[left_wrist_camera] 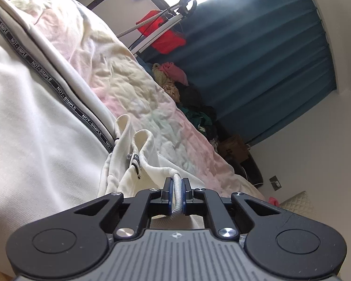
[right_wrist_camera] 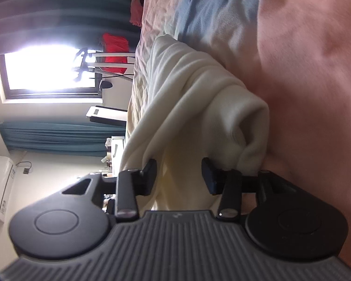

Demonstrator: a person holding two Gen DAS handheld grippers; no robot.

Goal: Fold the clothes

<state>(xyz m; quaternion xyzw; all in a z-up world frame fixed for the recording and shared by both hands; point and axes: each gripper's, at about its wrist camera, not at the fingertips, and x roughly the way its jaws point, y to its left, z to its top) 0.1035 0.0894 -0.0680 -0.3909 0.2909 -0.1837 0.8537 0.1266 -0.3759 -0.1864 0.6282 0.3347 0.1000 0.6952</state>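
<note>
Fold barely begun | left gripper pinched hoodie edge | right gripper stood spread around cloth, not pressing | folding remained

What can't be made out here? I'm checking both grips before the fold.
- Left wrist view: white hoodie runs off the left edge.
- Right wrist view: right gripper straddles cream fabric; whether the pads press it is unclear.
- Left gripper: the pinched hem's far end is hidden below.
</note>
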